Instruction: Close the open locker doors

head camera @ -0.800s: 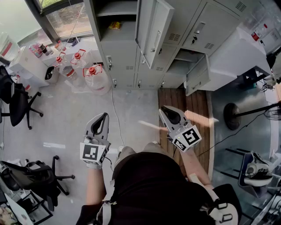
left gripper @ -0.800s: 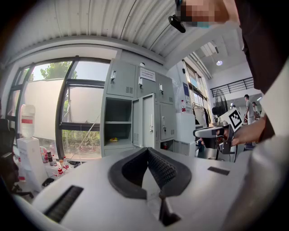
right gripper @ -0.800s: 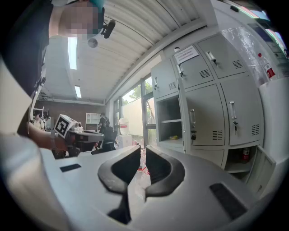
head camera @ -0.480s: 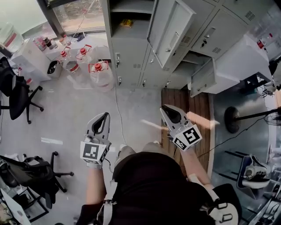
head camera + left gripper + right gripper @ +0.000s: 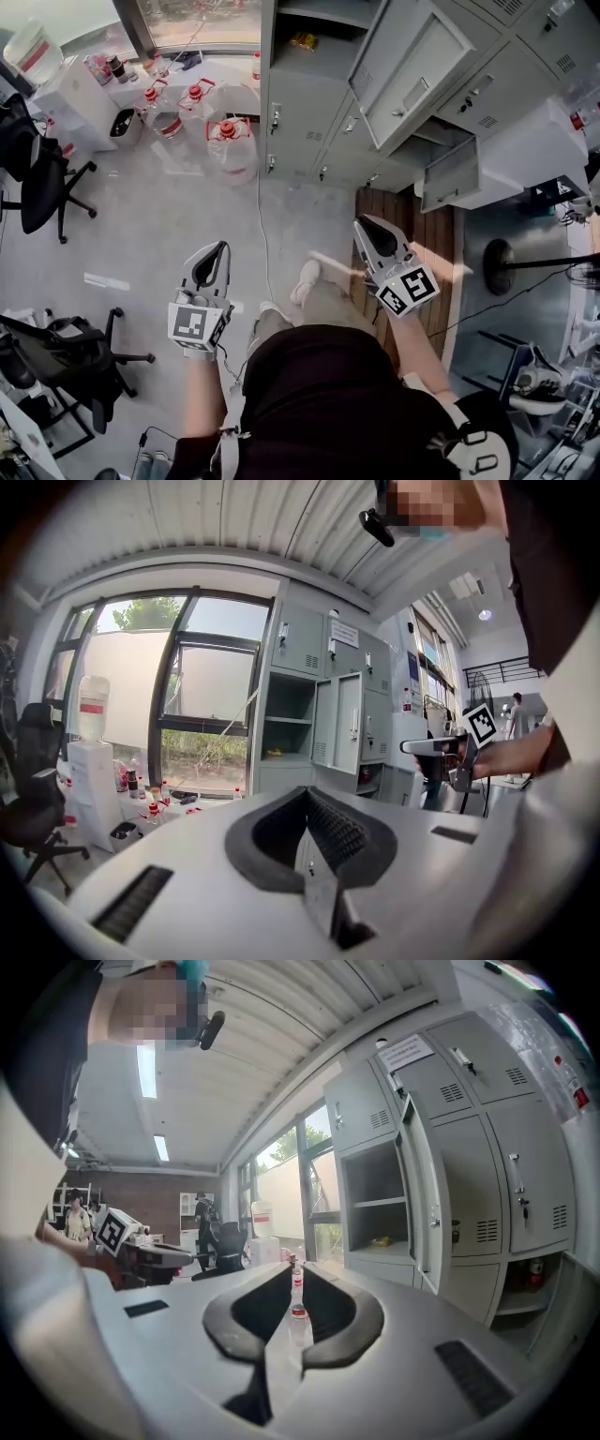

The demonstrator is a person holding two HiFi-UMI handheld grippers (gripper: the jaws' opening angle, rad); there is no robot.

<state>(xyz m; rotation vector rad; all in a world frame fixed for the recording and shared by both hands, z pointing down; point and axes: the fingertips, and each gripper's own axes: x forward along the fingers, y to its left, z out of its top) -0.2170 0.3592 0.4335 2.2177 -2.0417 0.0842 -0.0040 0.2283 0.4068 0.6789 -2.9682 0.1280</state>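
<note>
A grey locker bank (image 5: 309, 112) fills the top of the head view. One tall upper door (image 5: 412, 70) stands swung out, baring a shelf compartment (image 5: 314, 56) with a small yellow item. Lower right, a second door (image 5: 455, 178) hangs open. My left gripper (image 5: 221, 247) is shut and empty, well short of the lockers over the floor. My right gripper (image 5: 363, 223) is shut and empty too, over the wooden platform (image 5: 412, 234). The left gripper view shows the open door (image 5: 337, 722) ahead beyond the gripper (image 5: 306, 794). The right gripper view shows its gripper (image 5: 296, 1274) and the open compartment (image 5: 380, 1208).
Large water bottles (image 5: 225, 141) and a white dispenser (image 5: 56, 84) stand left of the lockers. Black office chairs (image 5: 37, 178) (image 5: 66, 361) sit at the left edge. A cable (image 5: 265, 244) runs across the floor. A fan base (image 5: 497, 253) stands at the right.
The lockers and the floor items have shifted right and down in the head view as the person steps toward them; a foot now shows ahead. Both grippers keep the same pose, shut.
</note>
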